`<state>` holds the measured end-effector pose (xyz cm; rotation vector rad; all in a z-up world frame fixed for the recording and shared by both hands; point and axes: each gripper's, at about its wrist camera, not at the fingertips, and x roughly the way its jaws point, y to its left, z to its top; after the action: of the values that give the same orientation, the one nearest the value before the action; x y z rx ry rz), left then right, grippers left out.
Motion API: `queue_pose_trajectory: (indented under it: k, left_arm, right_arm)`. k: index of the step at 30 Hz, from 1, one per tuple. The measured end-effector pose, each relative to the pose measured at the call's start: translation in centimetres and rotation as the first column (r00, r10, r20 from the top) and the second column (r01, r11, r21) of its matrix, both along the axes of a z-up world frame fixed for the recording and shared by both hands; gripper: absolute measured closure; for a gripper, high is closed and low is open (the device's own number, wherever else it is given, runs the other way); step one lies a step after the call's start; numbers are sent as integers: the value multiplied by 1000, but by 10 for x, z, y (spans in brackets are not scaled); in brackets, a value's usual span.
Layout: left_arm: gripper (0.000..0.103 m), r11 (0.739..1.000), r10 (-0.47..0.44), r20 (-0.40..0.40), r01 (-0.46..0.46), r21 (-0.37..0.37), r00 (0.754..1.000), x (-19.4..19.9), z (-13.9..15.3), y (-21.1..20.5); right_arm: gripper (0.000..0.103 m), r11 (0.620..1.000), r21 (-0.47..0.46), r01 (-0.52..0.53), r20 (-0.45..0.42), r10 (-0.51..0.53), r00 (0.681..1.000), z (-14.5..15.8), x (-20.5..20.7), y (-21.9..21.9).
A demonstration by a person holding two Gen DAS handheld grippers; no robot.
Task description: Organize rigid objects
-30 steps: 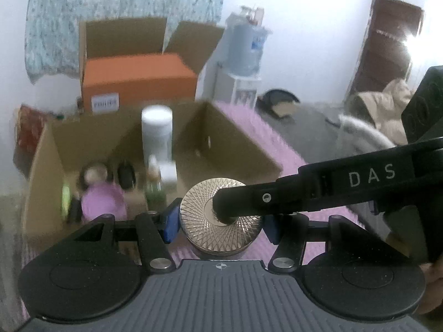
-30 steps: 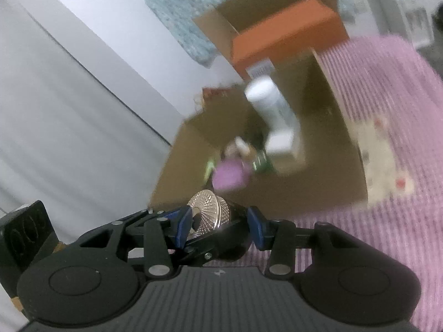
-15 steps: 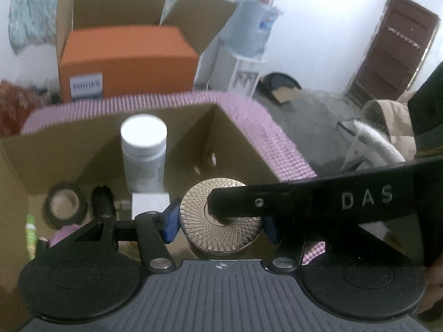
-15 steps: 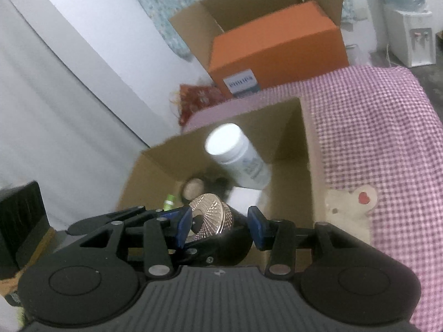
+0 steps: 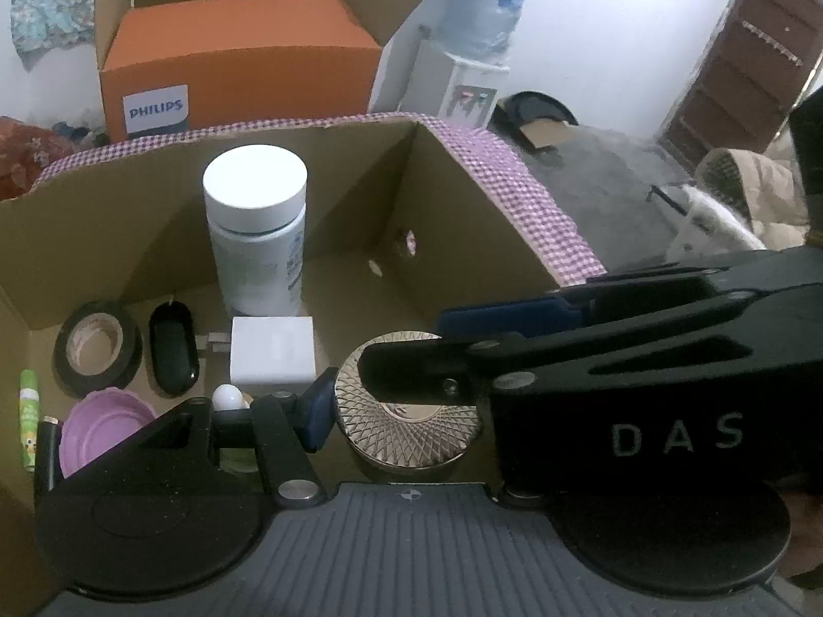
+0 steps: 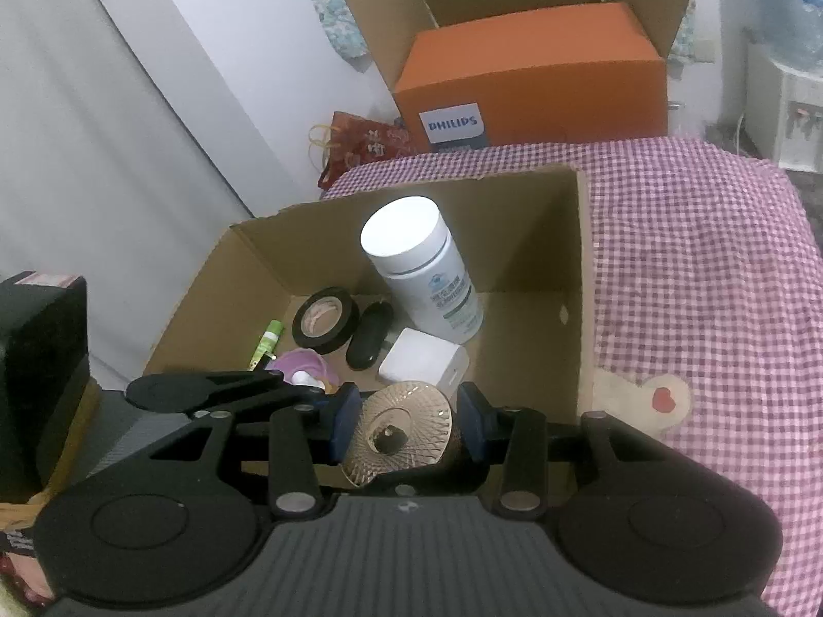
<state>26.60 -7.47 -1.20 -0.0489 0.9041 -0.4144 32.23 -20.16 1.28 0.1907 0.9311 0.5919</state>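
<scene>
Gold-coloured and finely ribbed, the lid of the round jar (image 5: 411, 432) is the first thing I notice in the left wrist view. The left claw (image 5: 404, 414) holds this jar. Its one visible blue pad touches the rim of the lid, but the other finger is hidden under the right claw (image 5: 406, 342), which comes across from the right and lays one black finger over the lid. A second ago the cardboard box (image 5: 308, 126) was farther off and blurred. Now the view looks straight down into it, so the jar has been carried over the near part of the box. The white bottle (image 5: 254, 236), the tape roll (image 5: 97, 355) and the white cube (image 5: 271, 355) are already inside. The floor under and to the right of the jar looks free.

From the right wrist view, the jar sits tilted between the two blue pads. The pads stand as wide as they did half a second ago. I cannot tell if they really press the jar or only stand beside it. The box has also come closer here, on the checked cloth (image 6: 694, 257).

I think the carrying is nearly finished. What remains is to lower the jar onto the free floor and let it go.
</scene>
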Motion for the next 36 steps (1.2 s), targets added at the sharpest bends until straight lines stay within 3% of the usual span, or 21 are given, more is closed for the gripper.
queue_pose_trajectory:
  k: [9,15,17,19,24,27,32,36]
  left_arm:
    - [40,999,26,50,-24,-33,998,-11,16,7]
    - [20,998,44,113,-38,-47,993,-42,39,17]
    - [4,998,49,141,-44,-45,989,-58,47,22]
    - [0,997,66,173,-59,-45,983,-76,55,27]
    - [0,994,105,186,-107,1,977,-112,64,39]
    - [0,979,188,182,-198,37,965,-126,66,46]
    - [0,941,317,205,-334,54,926,-142,67,60]
    - [0,921,377,168,-388,36,911,-145,62,70]
  right_arm:
    - [58,998,51,44,38,-46,998,10,-15,-13]
    - [57,986,138,91,97,-105,990,32,-51,-31]
    - [56,976,182,119,112,-141,984,40,-69,-42]
    - [55,964,222,147,119,-176,977,45,-86,-51]
    - [44,939,277,205,130,-248,960,50,-130,-66]
    - [38,933,281,223,126,-266,956,47,-151,-65]
    - [29,945,230,232,111,-262,959,39,-172,-56]
    - [11,948,189,257,105,-280,954,35,-183,-51]
